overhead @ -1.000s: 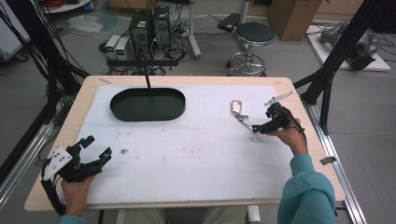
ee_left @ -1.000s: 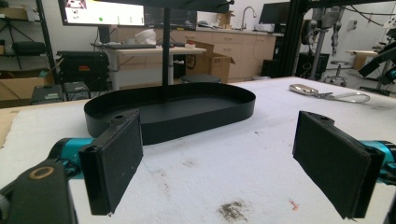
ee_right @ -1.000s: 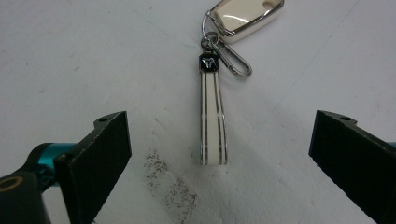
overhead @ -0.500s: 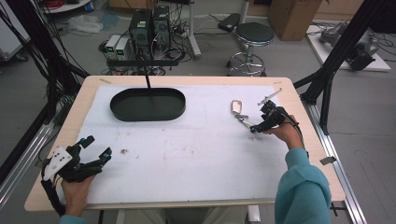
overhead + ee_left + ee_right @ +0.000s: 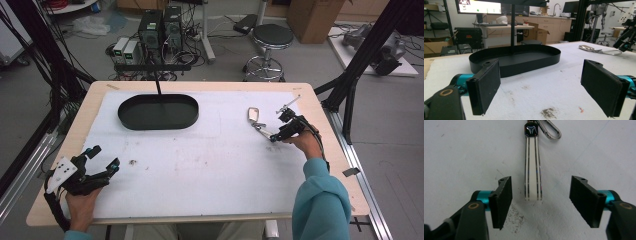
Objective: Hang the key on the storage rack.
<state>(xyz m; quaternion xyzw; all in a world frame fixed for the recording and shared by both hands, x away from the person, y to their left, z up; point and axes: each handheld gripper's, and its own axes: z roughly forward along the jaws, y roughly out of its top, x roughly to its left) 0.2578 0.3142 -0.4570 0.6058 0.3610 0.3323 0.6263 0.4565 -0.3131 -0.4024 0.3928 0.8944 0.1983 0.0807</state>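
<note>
The right gripper [image 5: 540, 202] stood with its jaws wide apart, one on each side of the near end of the key strap [image 5: 533, 170], not touching it. One key strap lay on the white mat, well to the right of the single black tray [image 5: 158, 111] (its carabiner pointed toward the tray's side). To grasp well, I judged the jaws should go a little forward, stay centred on the strap, then close flat on its edges. The left gripper [image 5: 102, 160] rested released, near the tray's front, holding nothing. Two grippers were counted.
</note>
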